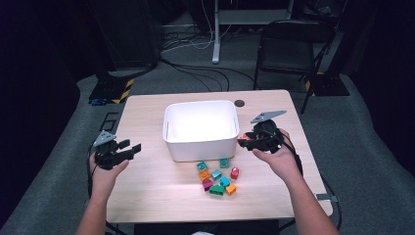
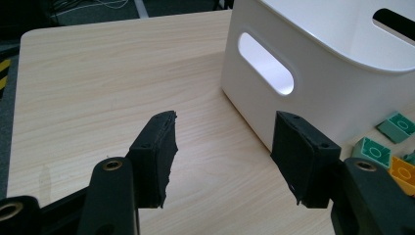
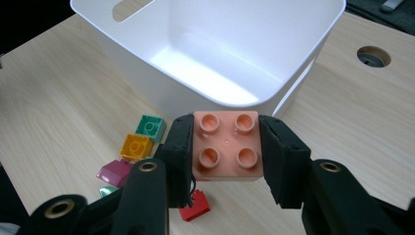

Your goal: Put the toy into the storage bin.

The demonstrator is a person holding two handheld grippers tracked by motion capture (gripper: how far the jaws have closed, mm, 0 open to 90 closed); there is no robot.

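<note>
The right gripper (image 3: 226, 147) grips a pink brick (image 3: 226, 146) between its jaws, studs up, held above the table (image 1: 147, 147) just beside the right wall of the white bin (image 1: 200, 142). The brick is not yet over the opening. The bin interior appears bare, so no brick is stowed. A pile of loose bricks (image 1: 218, 177) remains on the table in front of the bin. The left gripper (image 2: 222, 156) idles to the bin's left, jaws apart and grasping nothing.

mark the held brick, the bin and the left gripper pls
Brick (image 3: 227, 145): right gripper view, middle of its studded top.
Bin (image 1: 200, 145): high view, near outer wall.
Left gripper (image 2: 222, 159): left gripper view, gap midway between its fingertips.
</note>
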